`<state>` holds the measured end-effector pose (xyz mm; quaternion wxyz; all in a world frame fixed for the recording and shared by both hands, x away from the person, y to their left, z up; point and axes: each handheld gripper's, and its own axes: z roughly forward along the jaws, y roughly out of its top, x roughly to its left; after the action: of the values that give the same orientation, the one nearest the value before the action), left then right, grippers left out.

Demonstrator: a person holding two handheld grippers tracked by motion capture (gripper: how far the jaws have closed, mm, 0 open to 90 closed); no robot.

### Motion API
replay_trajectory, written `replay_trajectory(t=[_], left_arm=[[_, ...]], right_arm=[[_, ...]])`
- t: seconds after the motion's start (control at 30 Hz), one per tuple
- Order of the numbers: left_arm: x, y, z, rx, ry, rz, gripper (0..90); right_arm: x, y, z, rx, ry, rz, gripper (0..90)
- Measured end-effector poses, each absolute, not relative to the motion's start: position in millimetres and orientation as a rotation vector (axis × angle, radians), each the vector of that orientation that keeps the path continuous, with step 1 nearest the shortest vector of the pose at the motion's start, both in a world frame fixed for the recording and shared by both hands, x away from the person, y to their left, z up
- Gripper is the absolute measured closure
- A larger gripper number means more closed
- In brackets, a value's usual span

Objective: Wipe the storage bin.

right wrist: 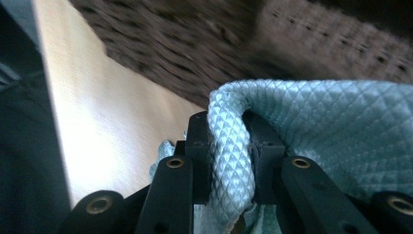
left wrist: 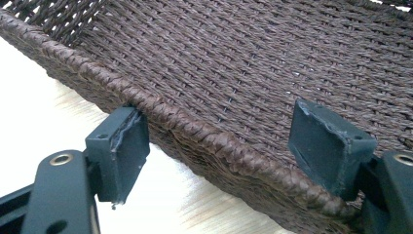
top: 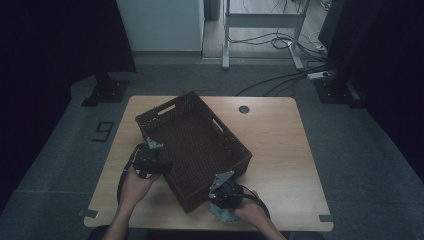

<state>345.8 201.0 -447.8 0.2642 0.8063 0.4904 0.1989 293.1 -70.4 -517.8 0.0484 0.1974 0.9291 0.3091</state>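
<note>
right gripper clenched on blue-green cloth, low at near corner of brown basket on counter; left gripper fingers spread wide over basket rim, not squeezing; cloth could snag on basket wall or slip out; basket could slide

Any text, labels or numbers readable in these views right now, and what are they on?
"9" or "6": a dark shape like a digit on the grey floor left of the table; I cannot tell which way it reads.
No text on the woven basket, the pale green cloth, or either gripper: left gripper, right gripper.
</note>
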Motion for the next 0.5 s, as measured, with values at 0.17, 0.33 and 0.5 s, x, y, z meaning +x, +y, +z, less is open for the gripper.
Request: replay_trajectory(t=[0.17,0.33,0.5], left_arm=[[345.9,200.8,-447.8,2.179,1.327,0.539,23.1],[345.8,200.6,-447.9,2.179,1.329,0.541,23.1],[345.8,200.4,-447.8,2.180,1.330,0.541,23.2]], right_arm=[[290.3,-65.1,-517.6,0.583,2.832,0.941,73.4],[284.6,-57.5,-517.8,0.554,2.875,0.997,73.5],[274.8,-38.0,-518.4,0.463,2.898,0.996,73.5]])
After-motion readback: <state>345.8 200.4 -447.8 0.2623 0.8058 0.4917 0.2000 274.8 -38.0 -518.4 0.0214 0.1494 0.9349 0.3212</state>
